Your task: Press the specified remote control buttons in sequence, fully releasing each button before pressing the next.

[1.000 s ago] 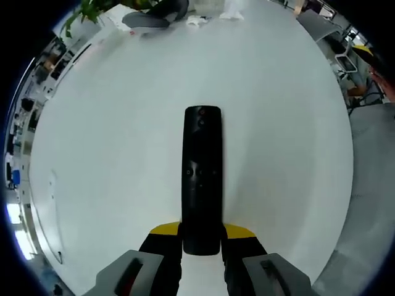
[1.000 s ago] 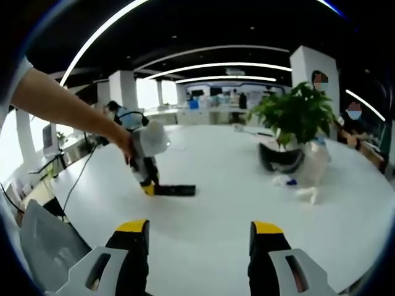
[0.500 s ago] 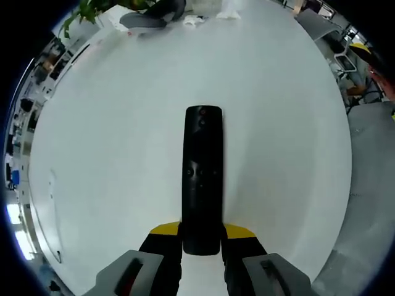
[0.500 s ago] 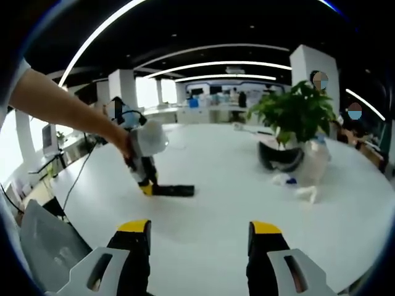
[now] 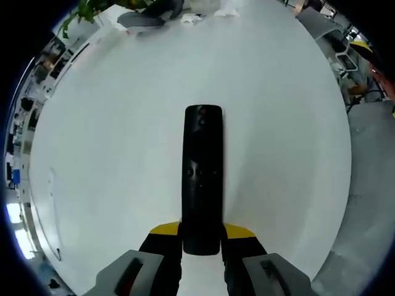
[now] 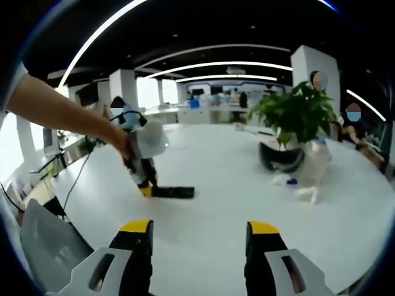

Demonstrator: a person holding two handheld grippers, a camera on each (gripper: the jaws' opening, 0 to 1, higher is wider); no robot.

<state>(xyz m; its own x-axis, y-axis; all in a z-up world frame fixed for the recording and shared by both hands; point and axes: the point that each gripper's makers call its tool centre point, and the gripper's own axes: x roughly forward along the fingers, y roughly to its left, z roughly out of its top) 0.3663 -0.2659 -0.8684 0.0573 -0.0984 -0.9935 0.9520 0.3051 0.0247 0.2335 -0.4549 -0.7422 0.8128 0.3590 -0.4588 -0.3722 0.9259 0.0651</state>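
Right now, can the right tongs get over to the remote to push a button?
Probably yes: bare white table lies between the open right tongs and the remote, whose top looks uncovered while the left tongs clamp one end.

Remote (image 5: pixel 202 179): black plastic, smooth, slight sheen on the face. I read the table (image 5: pixel 111 160) as smooth white laminate, soft gloss, picking up ceiling light. Left gripper (image 5: pixel 202 237): matt black jaws, yellow plastic tips, grey plastic body. Right gripper (image 6: pixel 197 231) has the same finish. Far right, plant (image 6: pixel 295 114) leaves glossy.
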